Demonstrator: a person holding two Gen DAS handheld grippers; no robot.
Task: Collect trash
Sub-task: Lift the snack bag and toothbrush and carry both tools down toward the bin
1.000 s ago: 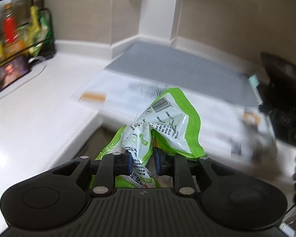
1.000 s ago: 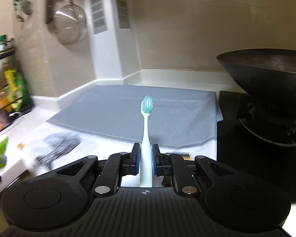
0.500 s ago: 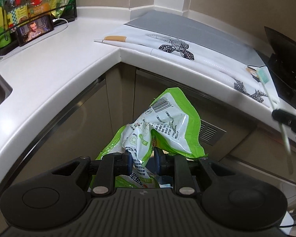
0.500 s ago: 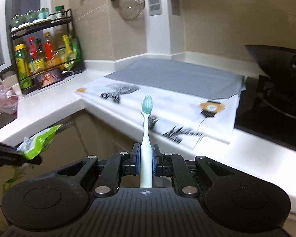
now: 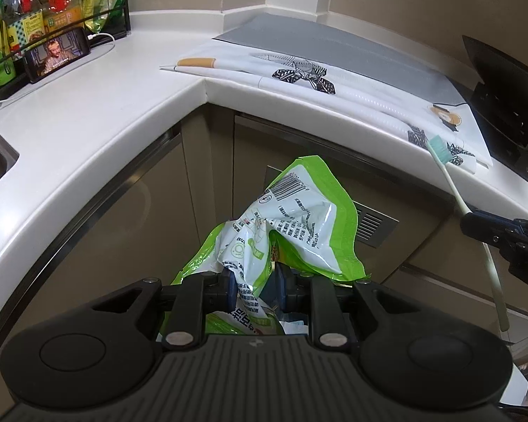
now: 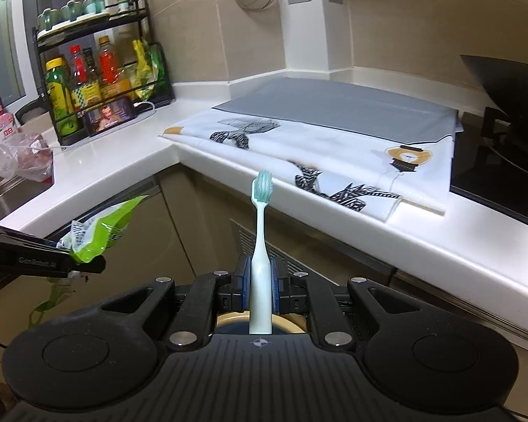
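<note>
Both grippers have dropped below the counter (image 5: 98,112) edge; left (image 5: 253,279) pinches the wrapper (image 5: 299,218), right (image 6: 258,279) the toothbrush (image 6: 260,246) — likely heading for a bin.

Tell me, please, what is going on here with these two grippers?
A person is collecting trash in a kitchen with two handheld grippers. The left gripper is shut on a crumpled green wrapper, and the right gripper is shut on a toothbrush held upright. Both are held off the counter, in front of the cabinets. No bin can be made out.
</note>
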